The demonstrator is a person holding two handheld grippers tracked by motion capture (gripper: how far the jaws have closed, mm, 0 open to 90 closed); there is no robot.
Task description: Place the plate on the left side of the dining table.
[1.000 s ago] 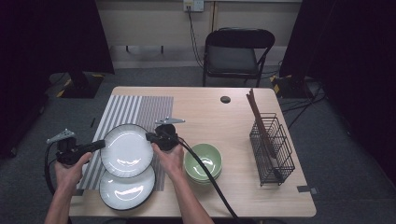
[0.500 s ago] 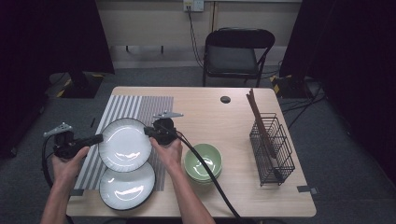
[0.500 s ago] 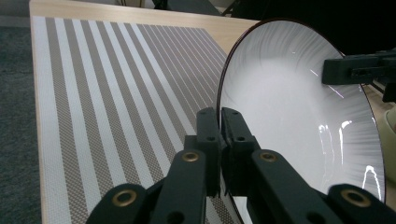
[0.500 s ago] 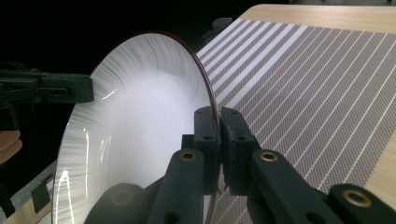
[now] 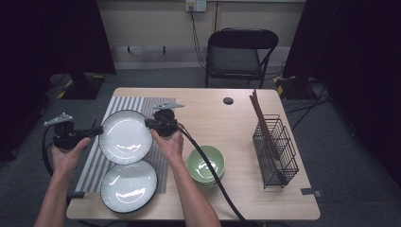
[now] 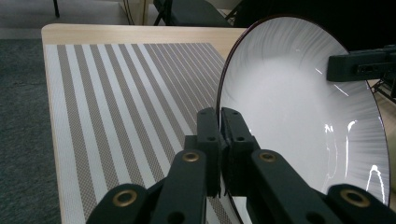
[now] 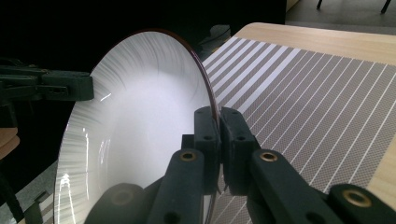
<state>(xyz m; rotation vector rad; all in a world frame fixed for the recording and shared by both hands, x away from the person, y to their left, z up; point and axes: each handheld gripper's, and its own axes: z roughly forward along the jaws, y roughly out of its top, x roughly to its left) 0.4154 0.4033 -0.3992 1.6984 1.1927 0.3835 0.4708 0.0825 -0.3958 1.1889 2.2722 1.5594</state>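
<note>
A white plate [image 5: 125, 136] with a dark rim hangs above the striped placemat [image 5: 94, 161], held between both grippers. My left gripper [image 5: 98, 130] is shut on the plate's left rim, and my right gripper [image 5: 148, 123] is shut on its right rim. In the left gripper view the jaws pinch the plate [image 6: 299, 112] edge, with the other gripper [image 6: 362, 65] at its far side. The right gripper view shows the same grip on the plate [image 7: 140, 126], the other gripper [image 7: 46, 86] across from it. A second white plate [image 5: 128, 185] lies on the mat below.
A green bowl [image 5: 205, 164] sits on the wooden table [image 5: 217, 113] right of the mat. A black wire rack [image 5: 275, 151] with a brown stick stands at the right. A small dark disc [image 5: 228, 100] lies near the far edge. A chair [image 5: 239, 54] stands behind.
Both grippers have lifted the plate upward and slightly away from the lower plate; it now hangs higher over the mat.
</note>
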